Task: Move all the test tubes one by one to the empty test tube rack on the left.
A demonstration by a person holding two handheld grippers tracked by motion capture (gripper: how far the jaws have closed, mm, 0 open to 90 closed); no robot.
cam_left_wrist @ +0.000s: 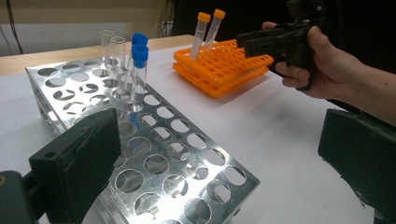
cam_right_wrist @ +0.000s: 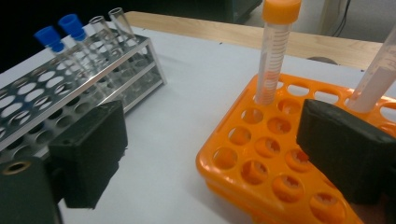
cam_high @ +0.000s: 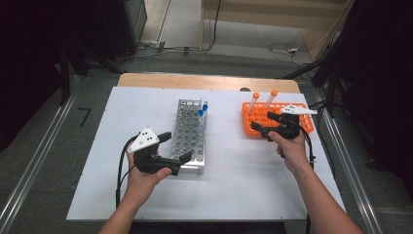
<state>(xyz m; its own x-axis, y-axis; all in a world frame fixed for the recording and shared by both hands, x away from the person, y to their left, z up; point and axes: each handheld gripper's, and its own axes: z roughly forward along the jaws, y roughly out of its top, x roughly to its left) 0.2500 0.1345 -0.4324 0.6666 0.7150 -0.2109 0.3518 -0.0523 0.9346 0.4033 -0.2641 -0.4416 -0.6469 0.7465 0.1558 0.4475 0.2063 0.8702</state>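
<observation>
R gripper point(cam_right_wrist: 210, 154), fingers apart w/ nothing in them, sits right by the orange rack point(cam_right_wrist: 261, 154), whose near orange-cap tube point(cam_right_wrist: 273, 51) stands up just ahead; L gripper point(cam_high: 176, 146), fingers wide apart, is by the metal rack point(cam_high: 191, 131).

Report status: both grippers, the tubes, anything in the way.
Left gripper open, empty, at metal rack. Right gripper open, empty, over orange rack. Orange-capped tubes standing in it, untouched. Nothing blocking.
</observation>
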